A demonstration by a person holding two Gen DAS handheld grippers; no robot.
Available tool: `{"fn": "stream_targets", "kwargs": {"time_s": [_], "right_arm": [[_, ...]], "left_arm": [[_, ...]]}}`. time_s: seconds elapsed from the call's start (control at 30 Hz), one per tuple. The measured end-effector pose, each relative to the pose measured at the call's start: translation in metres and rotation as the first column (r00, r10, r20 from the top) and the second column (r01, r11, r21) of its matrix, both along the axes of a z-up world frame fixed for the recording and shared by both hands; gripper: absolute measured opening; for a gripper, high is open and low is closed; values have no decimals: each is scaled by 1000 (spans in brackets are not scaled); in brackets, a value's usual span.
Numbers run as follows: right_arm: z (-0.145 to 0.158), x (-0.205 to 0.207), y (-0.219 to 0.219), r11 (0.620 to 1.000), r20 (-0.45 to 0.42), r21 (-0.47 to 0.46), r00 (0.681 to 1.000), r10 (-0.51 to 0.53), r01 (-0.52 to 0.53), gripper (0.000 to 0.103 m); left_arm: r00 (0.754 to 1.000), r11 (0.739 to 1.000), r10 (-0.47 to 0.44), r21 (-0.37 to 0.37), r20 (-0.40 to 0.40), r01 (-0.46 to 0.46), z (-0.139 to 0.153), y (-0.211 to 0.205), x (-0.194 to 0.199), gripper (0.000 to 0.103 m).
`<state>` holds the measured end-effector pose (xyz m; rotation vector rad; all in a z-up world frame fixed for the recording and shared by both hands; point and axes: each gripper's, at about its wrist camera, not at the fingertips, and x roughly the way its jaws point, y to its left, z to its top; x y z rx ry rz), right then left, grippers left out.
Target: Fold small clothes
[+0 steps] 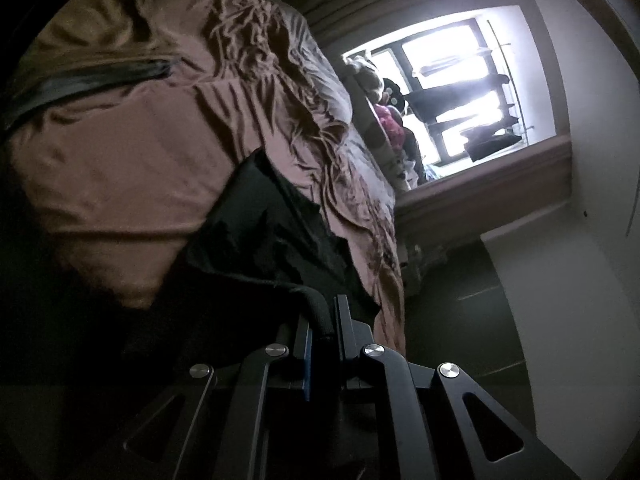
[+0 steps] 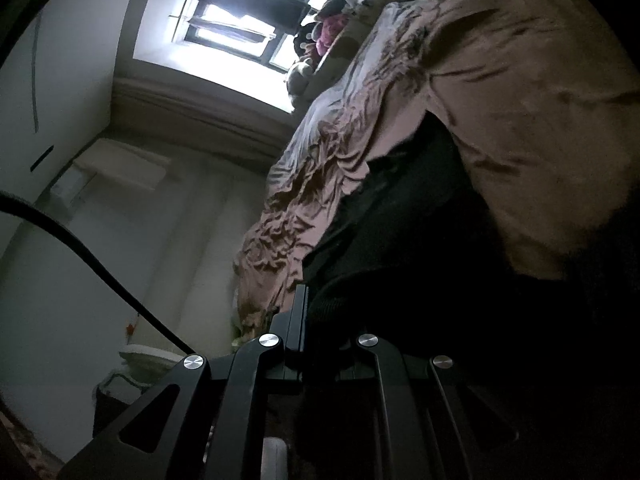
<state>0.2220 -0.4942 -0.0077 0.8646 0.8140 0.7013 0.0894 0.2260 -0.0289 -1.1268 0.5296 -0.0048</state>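
My left gripper (image 1: 322, 320) has its jaws pinched on the thick hemmed edge of a black garment (image 1: 264, 236); the dark cloth passes right between the two fingers, with a blue pad showing on the inner face of one finger. From there the garment spreads away from me across the bed (image 1: 120, 152), lying on its brownish-pink cover, which is heavily wrinkled along the far side. A dark strap (image 1: 80, 80) lies across the cover farther up, apart from the garment.

My right gripper (image 2: 320, 312) is on the same black garment (image 2: 400, 208). One finger stands clear against the pale wall, and the cloth's ribbed edge bunches against its inner face. The other finger is lost in shadow and black fabric, so I cannot tell for certain how far those jaws stand closed, though the cloth sits squarely in the gap. Both views are tilted hard, so the bed (image 2: 520, 100) runs diagonally through each.

Past the bed, a bright window (image 1: 452, 80) shows dark clothes hanging on a rack in front of it, and a heap of soft toys (image 2: 328, 28) sits at the far end of the bed. A black cable (image 2: 80, 240) curves across the right camera's view near the white wall.
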Motion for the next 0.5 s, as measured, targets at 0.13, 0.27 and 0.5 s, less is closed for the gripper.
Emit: {"fn": "stream_targets", "kwargs": {"time_s": [0.13, 0.27, 0.5], "right_arm": [[4, 34, 14, 1000, 3, -12, 1000, -5, 5, 6], [5, 63, 27, 1000, 0, -26, 1000, -4, 4, 6], [11, 117, 44, 998, -3, -64, 1000, 2, -3, 6]], "left_arm": [[1000, 1000, 4, 2, -5, -4, 9, 11, 33, 9], [1000, 1000, -3, 13, -12, 3, 15, 19, 66, 9], [999, 999, -17, 50, -38, 19, 18, 30, 128, 9]]}}
